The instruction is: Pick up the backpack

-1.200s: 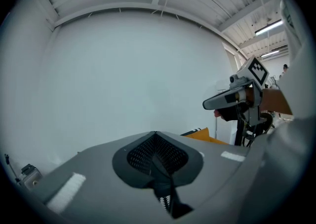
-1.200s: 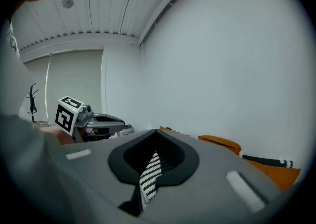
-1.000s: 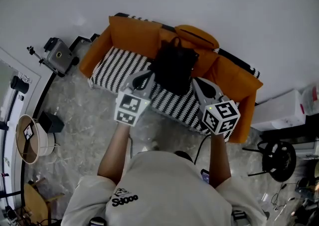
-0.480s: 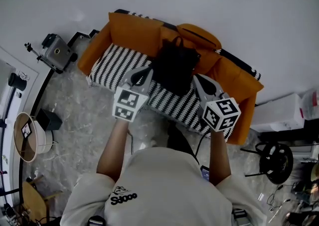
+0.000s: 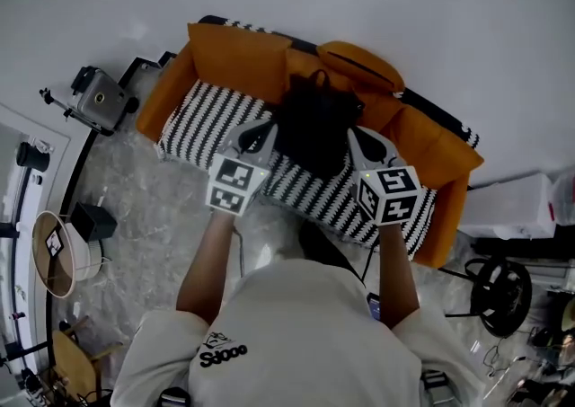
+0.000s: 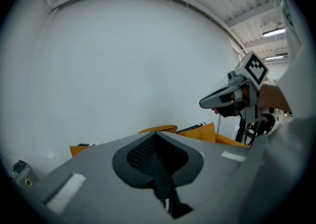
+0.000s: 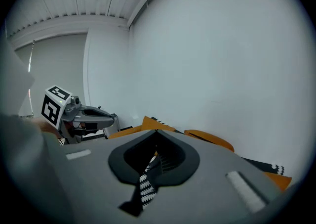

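Well, our left tongs (image 5: 260,133) and right tongs (image 5: 361,138) are closed and empty, so we may knock the backpack (image 5: 314,125) over.

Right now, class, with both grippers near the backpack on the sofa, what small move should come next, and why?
Probably open both sets of fingers. In the head view the left gripper and right gripper flank the black backpack on the orange sofa, but both are shut and empty, so neither could close on a strap or handle as they stand.
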`<state>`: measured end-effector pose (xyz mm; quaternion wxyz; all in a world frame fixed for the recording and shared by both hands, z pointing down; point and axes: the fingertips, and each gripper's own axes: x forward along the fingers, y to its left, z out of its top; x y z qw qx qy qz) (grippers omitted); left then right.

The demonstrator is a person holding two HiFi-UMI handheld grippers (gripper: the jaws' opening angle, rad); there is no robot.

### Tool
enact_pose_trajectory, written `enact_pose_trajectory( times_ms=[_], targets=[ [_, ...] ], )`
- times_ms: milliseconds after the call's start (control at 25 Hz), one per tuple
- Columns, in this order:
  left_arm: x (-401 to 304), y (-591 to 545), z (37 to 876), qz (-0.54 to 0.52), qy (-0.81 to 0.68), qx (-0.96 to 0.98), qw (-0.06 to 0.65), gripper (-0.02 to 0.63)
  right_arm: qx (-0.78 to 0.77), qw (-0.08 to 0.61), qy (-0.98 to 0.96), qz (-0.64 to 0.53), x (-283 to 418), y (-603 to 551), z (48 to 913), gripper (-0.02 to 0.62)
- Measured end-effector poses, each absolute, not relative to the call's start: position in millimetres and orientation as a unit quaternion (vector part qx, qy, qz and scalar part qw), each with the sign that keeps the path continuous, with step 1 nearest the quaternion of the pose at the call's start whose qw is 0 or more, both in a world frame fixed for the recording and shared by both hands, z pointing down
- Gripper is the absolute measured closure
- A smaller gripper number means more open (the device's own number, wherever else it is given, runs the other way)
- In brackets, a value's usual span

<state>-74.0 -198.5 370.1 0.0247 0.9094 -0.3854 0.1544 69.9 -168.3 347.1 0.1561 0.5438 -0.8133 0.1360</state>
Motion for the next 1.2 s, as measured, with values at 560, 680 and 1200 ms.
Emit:
enact_pose_trajectory(
  times_ms=[560, 680, 1200],
  targets=[
    [-39, -286, 453, 0.218, -0.37, 0.899, 0.083, 0.594, 0.52, 0.169, -0.805, 0.231, 112, -253, 432, 0.527],
    [-33, -301, 468, 0.234, -0.365, 0.897, 0.089, 0.591, 0.509, 0.178, -0.807, 0.239, 114, -269, 451, 0.509],
    [-14, -359, 543, 0.254, -0.387, 0.874, 0.148, 0.525, 0.464, 0.198, -0.807, 0.305, 124, -322, 534, 0.459]
  ],
)
